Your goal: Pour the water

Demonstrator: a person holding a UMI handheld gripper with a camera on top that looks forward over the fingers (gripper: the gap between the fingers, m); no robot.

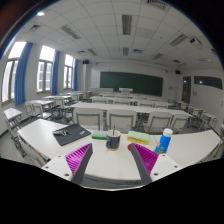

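Bottle [164, 140] stands upright ahead-right of the released claw [112, 160]; dark cup [113, 141] sits straight ahead on the surface [60, 155].

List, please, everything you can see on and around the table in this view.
Table: one, white, under and ahead of the claw.
Bottle: one, clear with blue cap, just beyond the right finger.
Cup: one, dark, beyond the fingers, between them.
Flat case: one, dark, beyond the left finger.
Flat items: green and pink, beside the cup.
Desks and chairs: many, pale, in rows behind.
Blackboard: one, green, far wall.
Windows: several, blue curtains, left wall.
Claw: one, magenta pads, open, holding nothing.
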